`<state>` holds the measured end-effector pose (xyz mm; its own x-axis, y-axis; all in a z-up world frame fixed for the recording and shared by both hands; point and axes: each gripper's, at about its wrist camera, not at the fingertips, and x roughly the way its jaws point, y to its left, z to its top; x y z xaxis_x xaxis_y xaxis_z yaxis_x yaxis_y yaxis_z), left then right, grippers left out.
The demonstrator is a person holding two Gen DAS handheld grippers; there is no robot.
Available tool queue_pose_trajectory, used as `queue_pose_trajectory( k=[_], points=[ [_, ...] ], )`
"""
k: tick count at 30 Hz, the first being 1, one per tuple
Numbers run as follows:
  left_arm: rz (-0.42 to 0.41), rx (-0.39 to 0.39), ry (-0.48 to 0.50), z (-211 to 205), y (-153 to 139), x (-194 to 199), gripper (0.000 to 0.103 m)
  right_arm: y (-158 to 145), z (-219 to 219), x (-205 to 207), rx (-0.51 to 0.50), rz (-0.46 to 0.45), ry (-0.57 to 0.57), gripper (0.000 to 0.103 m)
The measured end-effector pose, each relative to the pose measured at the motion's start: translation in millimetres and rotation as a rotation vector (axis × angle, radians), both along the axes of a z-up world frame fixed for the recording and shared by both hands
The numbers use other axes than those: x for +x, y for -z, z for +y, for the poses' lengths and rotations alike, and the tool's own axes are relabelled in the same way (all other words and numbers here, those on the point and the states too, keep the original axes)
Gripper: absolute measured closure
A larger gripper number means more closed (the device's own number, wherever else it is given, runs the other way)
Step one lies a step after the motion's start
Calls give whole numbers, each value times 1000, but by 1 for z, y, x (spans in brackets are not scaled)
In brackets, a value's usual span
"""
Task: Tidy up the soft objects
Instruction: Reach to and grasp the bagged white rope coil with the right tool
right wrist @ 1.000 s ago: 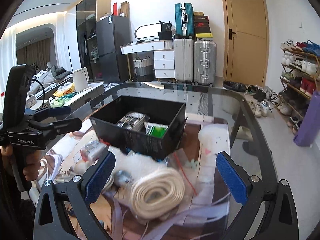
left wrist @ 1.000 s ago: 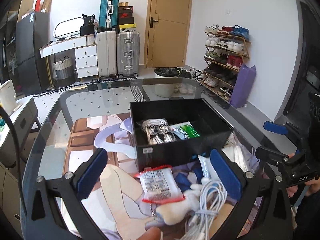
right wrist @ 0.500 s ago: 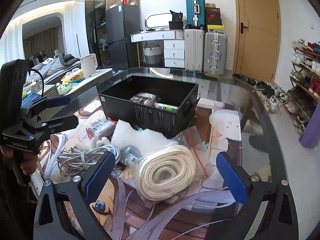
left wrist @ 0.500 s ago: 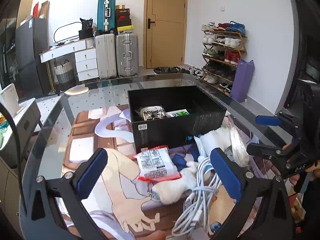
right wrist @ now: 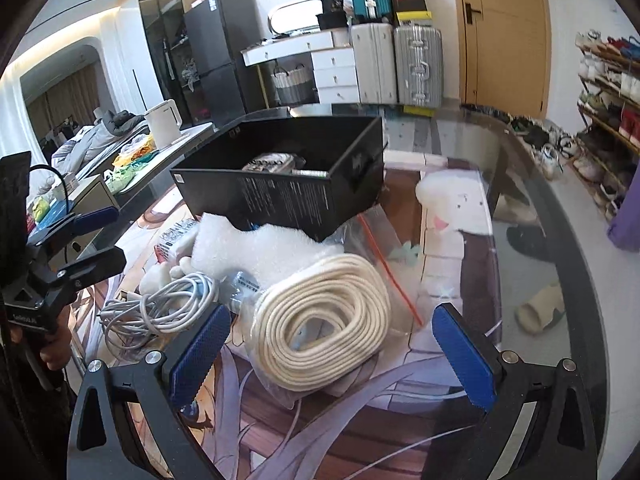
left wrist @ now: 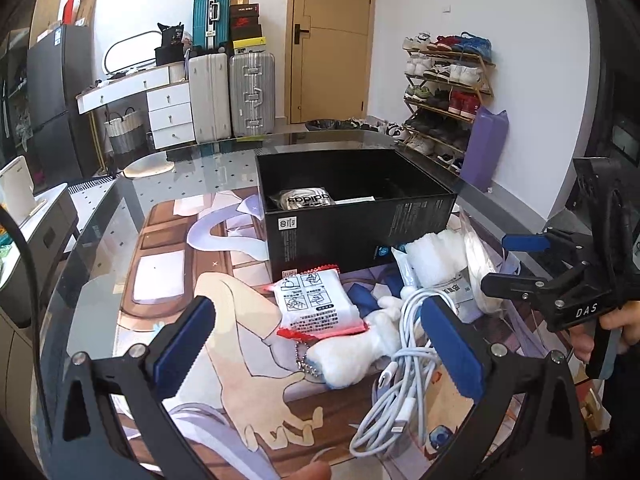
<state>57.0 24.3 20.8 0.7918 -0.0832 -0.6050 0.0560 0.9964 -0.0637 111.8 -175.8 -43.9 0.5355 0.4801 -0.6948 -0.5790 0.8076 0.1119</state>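
Observation:
A black box (left wrist: pixel 360 216) (right wrist: pixel 296 176) stands on the printed mat and holds a bagged item (left wrist: pixel 306 199). In front of it lie a white-and-red packet (left wrist: pixel 316 306), a white plush toy (left wrist: pixel 356 352), a white cable bundle (left wrist: pixel 404 376) (right wrist: pixel 156 312), a white foam sheet (right wrist: pixel 256 244) and a cream rope coil in a clear bag (right wrist: pixel 324 320). My left gripper (left wrist: pixel 320 348) is open above the packet and plush. My right gripper (right wrist: pixel 332 356) is open above the rope coil. Both are empty.
The glass table's edge (right wrist: pixel 560 248) curves at the right. Suitcases (left wrist: pixel 232 92), a white dresser (left wrist: pixel 160 100), a door and a shoe rack (left wrist: pixel 444 92) stand beyond. The right gripper shows in the left wrist view (left wrist: pixel 560 276).
Both grippers have pulled back and down from the box toward the loose items. The box looks farther off; the rope coil and cables now sit between the fingers.

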Motion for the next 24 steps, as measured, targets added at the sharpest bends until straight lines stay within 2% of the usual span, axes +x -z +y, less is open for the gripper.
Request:
queue_pose_trajectory(
  k=[6,10,16,24],
  points=[
    [16,-5,19,-1,2,1,0,5,4,6,-15,23,11,1],
    [58,-21,63,-4,5,3,0,11,6,11,-25,50,22,0],
    [53,33,129,-20,7,-1,0,14,7,15,-29,60,42,0],
    [77,53,145,-27,11,0,0,17,10,23,-17,94,42,1]
  ],
)
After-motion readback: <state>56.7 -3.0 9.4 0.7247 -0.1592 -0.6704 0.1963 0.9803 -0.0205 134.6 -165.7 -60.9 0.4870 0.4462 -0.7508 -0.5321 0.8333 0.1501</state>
